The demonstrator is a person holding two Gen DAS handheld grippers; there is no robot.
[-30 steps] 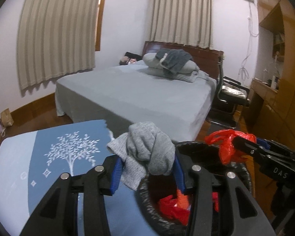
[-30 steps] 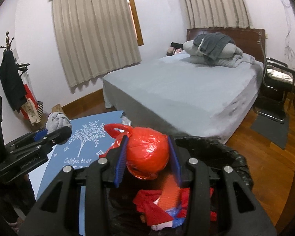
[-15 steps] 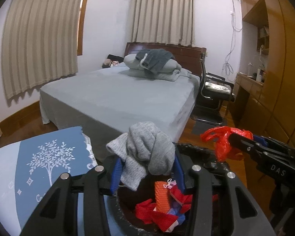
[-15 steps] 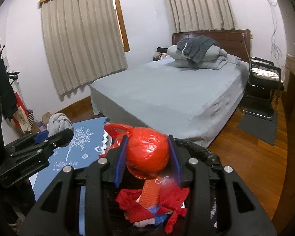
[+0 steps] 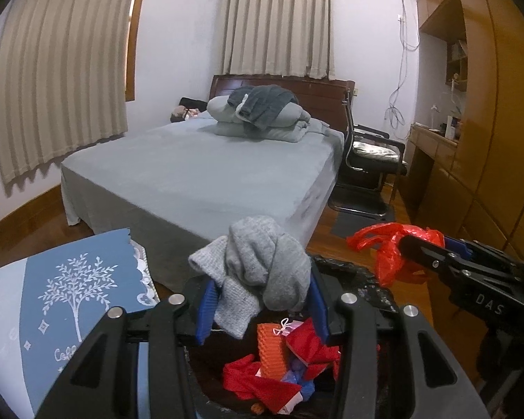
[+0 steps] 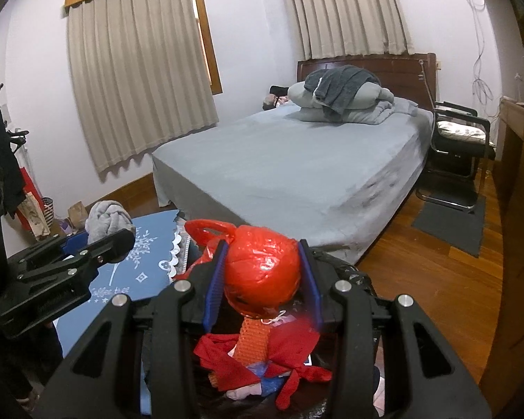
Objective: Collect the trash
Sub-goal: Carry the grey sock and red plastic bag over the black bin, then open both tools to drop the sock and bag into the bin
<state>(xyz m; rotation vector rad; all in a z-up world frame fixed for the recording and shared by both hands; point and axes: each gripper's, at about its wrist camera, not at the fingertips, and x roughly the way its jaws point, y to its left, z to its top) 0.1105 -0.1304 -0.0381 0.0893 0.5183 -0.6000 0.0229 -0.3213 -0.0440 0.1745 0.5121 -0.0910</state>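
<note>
The black-lined trash bin [image 5: 349, 272] already holds red and orange scraps. Over its mouth, the left gripper [image 5: 262, 300] clamps a grey knitted cloth [image 5: 262, 269] and the right gripper [image 6: 262, 279] a balled red plastic bag [image 6: 262, 272] (jaws part-closed on each). Both drops remain, I judge.

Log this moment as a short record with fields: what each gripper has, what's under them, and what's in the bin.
left gripper: shut on a grey knitted cloth
right gripper: shut on a balled red plastic bag
below both: black-lined trash bin
bin contents: red scraps, orange ribbed piece
beside bin: blue tree-print cloth
background: grey bed, black chair
</note>
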